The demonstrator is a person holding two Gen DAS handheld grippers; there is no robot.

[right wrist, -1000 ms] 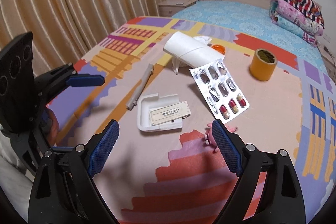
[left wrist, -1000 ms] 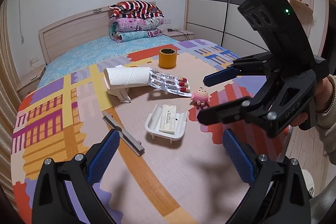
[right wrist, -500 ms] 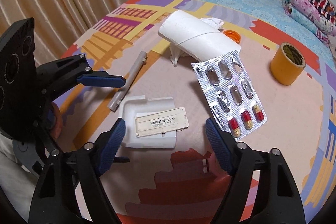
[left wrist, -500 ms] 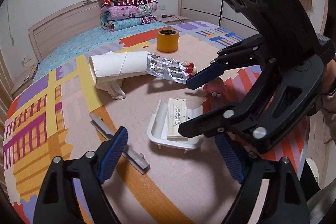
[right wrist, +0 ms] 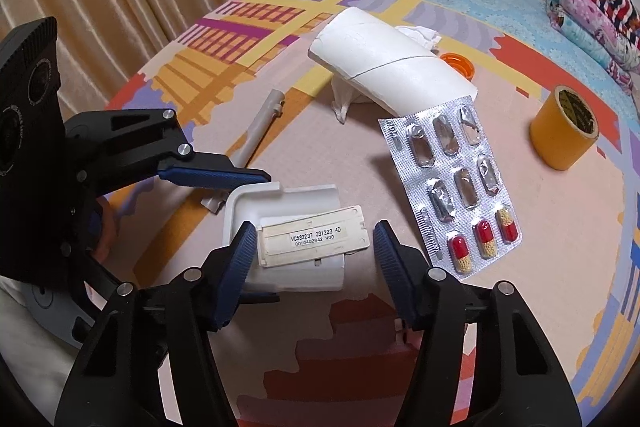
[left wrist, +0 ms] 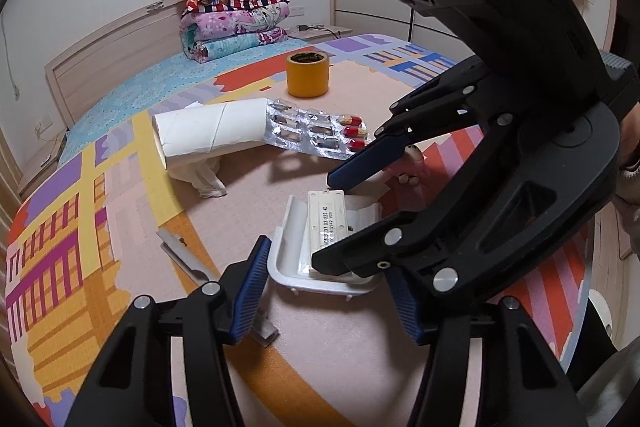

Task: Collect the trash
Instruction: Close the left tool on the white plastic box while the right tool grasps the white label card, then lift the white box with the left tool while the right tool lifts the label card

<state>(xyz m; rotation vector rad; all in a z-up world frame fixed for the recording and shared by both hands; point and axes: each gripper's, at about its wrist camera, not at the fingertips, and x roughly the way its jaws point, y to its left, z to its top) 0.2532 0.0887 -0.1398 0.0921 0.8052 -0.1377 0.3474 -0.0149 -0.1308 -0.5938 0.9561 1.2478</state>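
Note:
A white plastic tray (left wrist: 296, 259) (right wrist: 288, 211) with a labelled strip in it lies on the round table. My right gripper (right wrist: 314, 247) is open and straddles the tray's near end. My left gripper (left wrist: 332, 291) is open, its pads at the tray's other end. Each gripper shows in the other's view: the right gripper (left wrist: 340, 219) hangs over the tray, the left gripper (right wrist: 224, 173) reaches in from the left. A pill blister pack (right wrist: 448, 195) (left wrist: 316, 135) leans on a white cardboard tube (right wrist: 388, 67) (left wrist: 208, 135) over crumpled tissue (left wrist: 204, 175).
A yellow tape roll (left wrist: 307, 75) (right wrist: 562, 131) stands further back. A grey bar (right wrist: 260, 123) (left wrist: 184, 259) lies left of the tray. An orange cap (right wrist: 458, 61) sits behind the tube. A pink toy (left wrist: 408, 167) is partly hidden. A bed with folded quilts (left wrist: 232, 15) lies beyond.
Both grippers have moved in toward the white tray from opposite ends and now straddle it. Their jaws stay open. The objects on the table have not moved.

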